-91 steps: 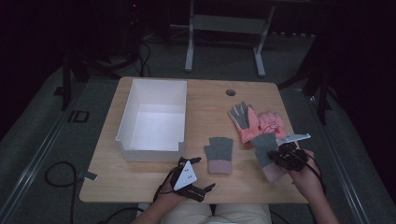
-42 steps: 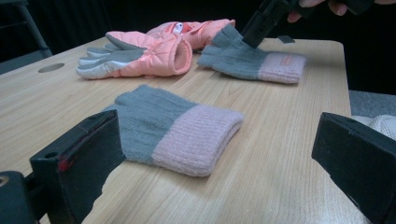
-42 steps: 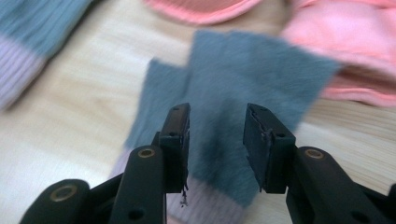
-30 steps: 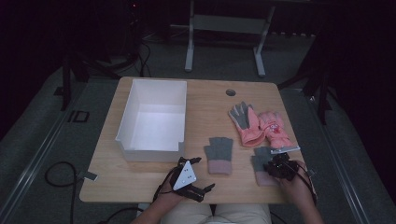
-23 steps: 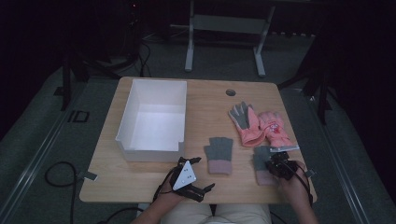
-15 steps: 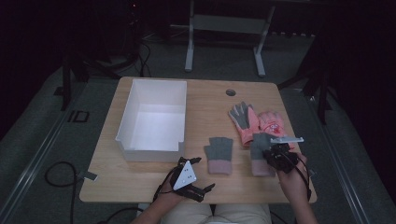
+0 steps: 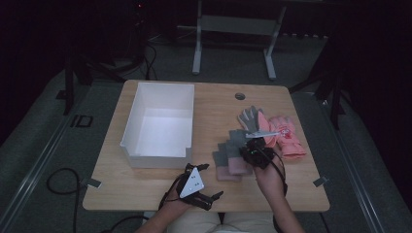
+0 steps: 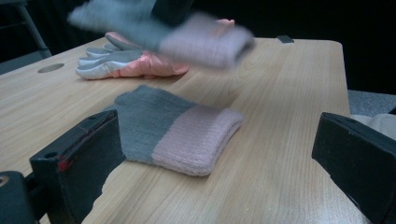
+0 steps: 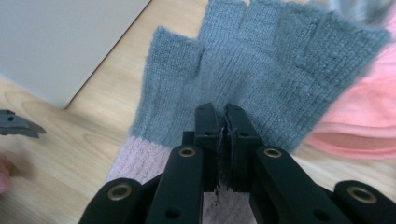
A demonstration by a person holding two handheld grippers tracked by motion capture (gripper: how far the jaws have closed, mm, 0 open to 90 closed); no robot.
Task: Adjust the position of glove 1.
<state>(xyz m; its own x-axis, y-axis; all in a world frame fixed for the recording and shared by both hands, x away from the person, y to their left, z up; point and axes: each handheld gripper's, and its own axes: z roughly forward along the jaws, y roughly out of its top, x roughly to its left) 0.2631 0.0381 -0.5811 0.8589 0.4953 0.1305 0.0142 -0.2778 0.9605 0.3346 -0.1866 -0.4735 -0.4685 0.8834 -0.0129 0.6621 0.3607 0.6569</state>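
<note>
While the left gripper point(image 8: 219, 154) stands open, the right gripper point(image 9: 223, 123) view reveals fingers clamped on the grey glove point(image 9: 261, 74).

1. No text, label, brand or number can be read on anything — not on the gloves, the white bin or the tabletop.
2. A pale marking on the floor left of the tabletop stays too dim and small to read.

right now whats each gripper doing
left gripper: open, holding nothing.
right gripper: shut on the grey knitted fingerless glove with pink cuff, lifted off the table.
</note>
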